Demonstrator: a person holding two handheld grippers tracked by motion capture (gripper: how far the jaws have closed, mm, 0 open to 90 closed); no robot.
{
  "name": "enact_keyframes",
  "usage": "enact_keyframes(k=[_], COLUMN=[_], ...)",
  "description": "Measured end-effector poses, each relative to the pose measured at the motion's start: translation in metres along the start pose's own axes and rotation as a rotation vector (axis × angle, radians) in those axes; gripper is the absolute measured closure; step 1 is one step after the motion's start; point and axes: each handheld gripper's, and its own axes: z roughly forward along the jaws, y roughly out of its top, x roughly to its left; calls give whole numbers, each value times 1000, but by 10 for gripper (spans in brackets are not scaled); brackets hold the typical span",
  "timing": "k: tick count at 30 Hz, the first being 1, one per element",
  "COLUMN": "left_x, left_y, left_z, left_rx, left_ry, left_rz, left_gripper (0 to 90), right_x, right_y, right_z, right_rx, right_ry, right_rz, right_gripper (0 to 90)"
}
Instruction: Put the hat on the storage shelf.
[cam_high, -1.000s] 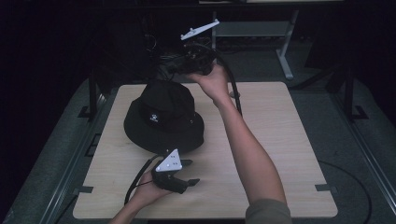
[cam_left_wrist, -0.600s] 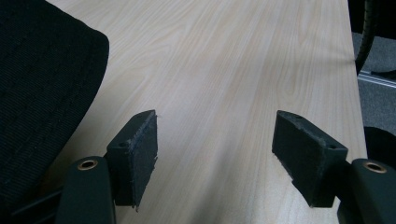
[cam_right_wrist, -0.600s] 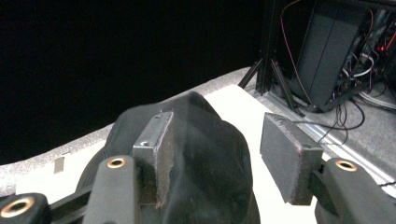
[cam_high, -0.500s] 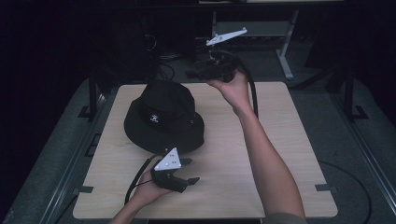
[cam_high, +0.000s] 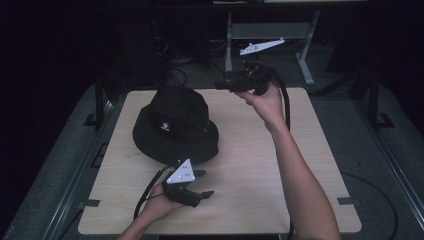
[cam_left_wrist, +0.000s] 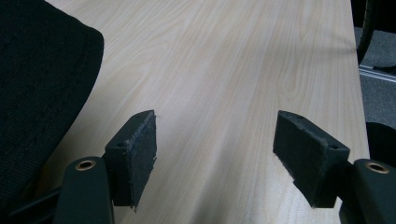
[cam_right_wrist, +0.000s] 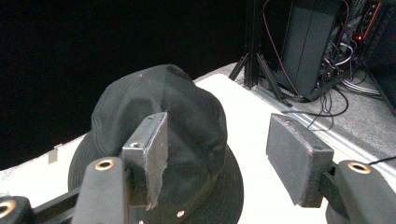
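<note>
The hat (cam_high: 175, 125) is a black bucket hat resting crown-up on the desk (cam_high: 250, 165), in the left half toward the far edge, with its brim flat on the wood and a small white emblem on the side of the crown facing the person. In the right gripper view the hat (cam_right_wrist: 159, 140) lies beyond and below the jaws, well apart from them. The right tongs (cam_high: 222, 85) are held above the far edge of the desk, to the right of the hat, pointing left toward it; their jaws stand well apart, have just been opening, and the right tongs (cam_right_wrist: 217, 154) have nothing between the 2 pads. The left tongs (cam_high: 202, 186) sit low over the near part of the desk, just in front of the hat brim, pointing right. In the left gripper view the left tongs (cam_left_wrist: 215, 154) are wide open and hold nothing; bare desk (cam_left_wrist: 224, 70) shows between the pads, and the hat brim (cam_left_wrist: 42, 88) lies to the left of the left jaw, apart from it. A cable (cam_high: 145, 195) loops from the left tongs across the desk.
</note>
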Motion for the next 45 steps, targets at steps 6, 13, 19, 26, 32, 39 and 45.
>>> enact_keyframes(k=[6, 13, 19, 26, 32, 39, 45], left_x=[1, 0, 1, 1, 2, 1, 2], left_y=[-1, -1, -2, -2, -3, -3, -2], left_z=[0, 0, 0, 0, -1, -1, -2], left_rx=[5, -3, 8, 6, 11, 10, 15], left_ry=[2, 3, 7, 10, 13, 15, 17], left_rz=[1, -12, 7, 3, 10, 7, 14], left_gripper=[293, 293, 292, 291, 291, 290, 288], right_x=[-4, -8, -10, -12, -16, -18, -19], right_y=[-8, -20, -29, -41, -55, -74, -86], right_z=[-5, -11, -18, -31, -40, -54, -62], right_rx=[13, 22, 22, 27, 35, 34, 29], right_ry=[-7, -6, -14, -32, -42, -61, -69], right_rz=[14, 38, 60, 70, 93, 115, 124], right_gripper=[354, 321, 291, 270, 261, 259, 255])
